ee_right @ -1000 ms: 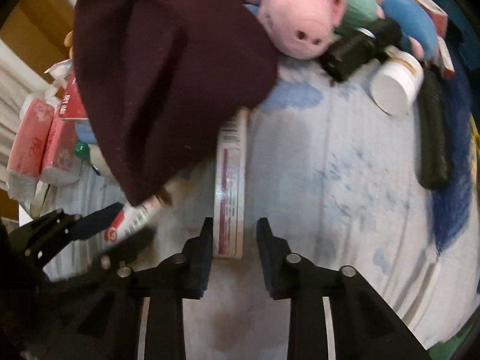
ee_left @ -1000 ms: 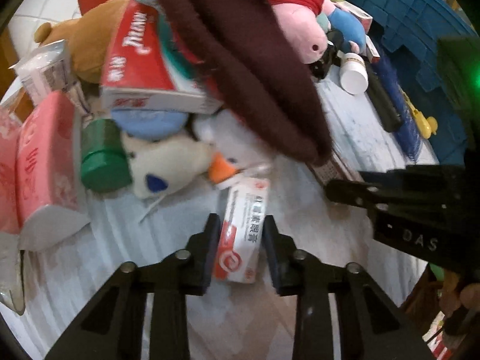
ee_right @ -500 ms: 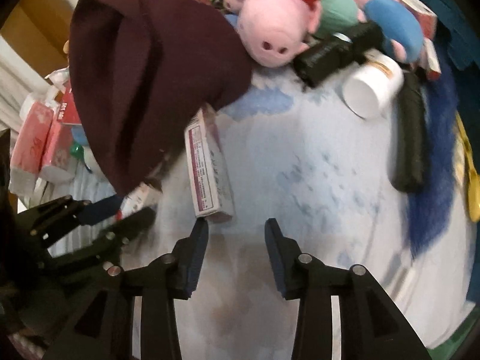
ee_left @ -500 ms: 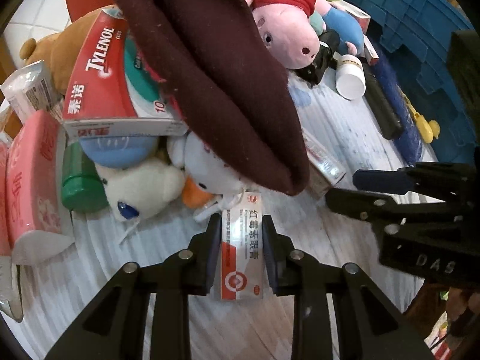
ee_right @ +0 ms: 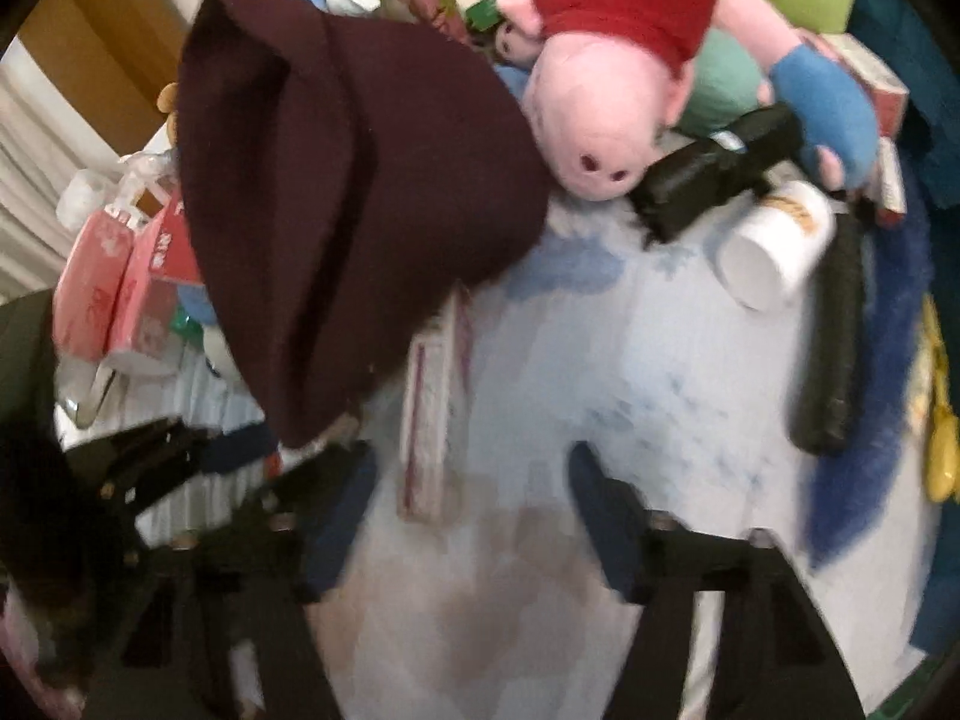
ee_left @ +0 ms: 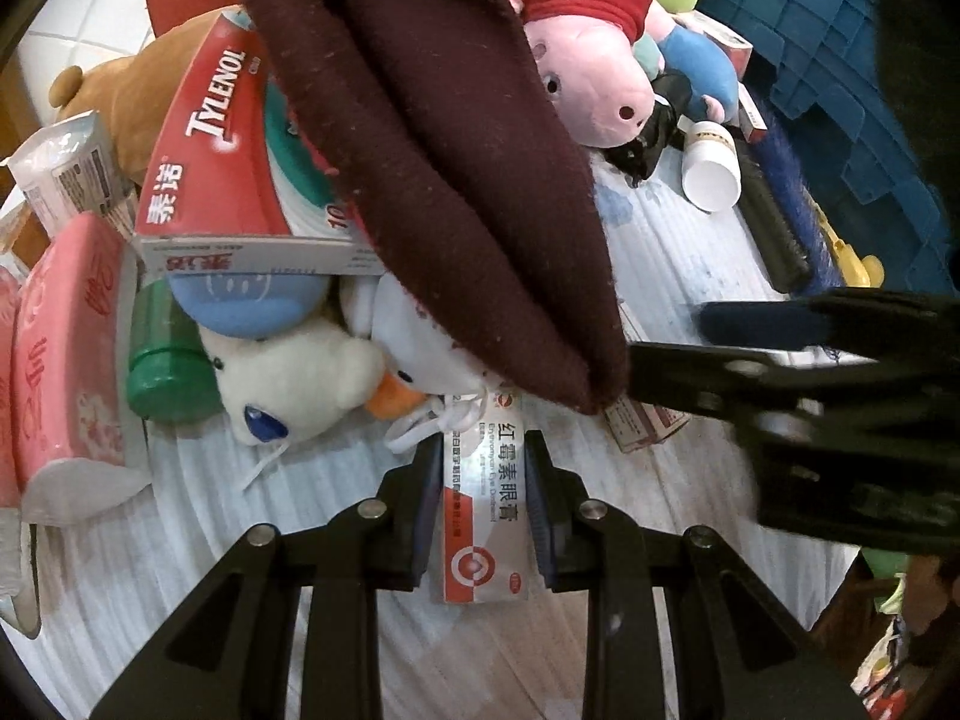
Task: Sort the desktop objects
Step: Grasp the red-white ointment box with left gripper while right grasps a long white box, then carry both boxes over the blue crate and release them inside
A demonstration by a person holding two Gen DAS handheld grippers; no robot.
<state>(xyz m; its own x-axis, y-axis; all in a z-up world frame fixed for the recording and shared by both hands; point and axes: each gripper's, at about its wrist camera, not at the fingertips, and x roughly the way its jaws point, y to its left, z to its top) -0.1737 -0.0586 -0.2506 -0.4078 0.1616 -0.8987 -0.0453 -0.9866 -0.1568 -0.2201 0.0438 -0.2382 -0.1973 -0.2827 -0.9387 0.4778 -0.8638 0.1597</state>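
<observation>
Two grippers work the clutter: the left gripper (ee_left: 483, 501) pinches the ointment box (ee_left: 485, 504) lengthwise between its jaws for lifting, while the right gripper (ee_right: 471, 519), jaws spread, faces a second box (ee_right: 433, 402) just ahead.

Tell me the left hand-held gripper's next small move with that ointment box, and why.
Probably lift it straight back: the left hand-held gripper is shut on the ointment box, whose far end sits under the maroon cloth and the duck plush's strings.

A home: the pale blue-mottled counter (ee_right: 630, 360) is heaped with a pink plush pig in a red shirt (ee_left: 591, 69), a red Tylenol medicine box (ee_left: 210, 138) and pink tissue packs (ee_left: 60, 360).
</observation>
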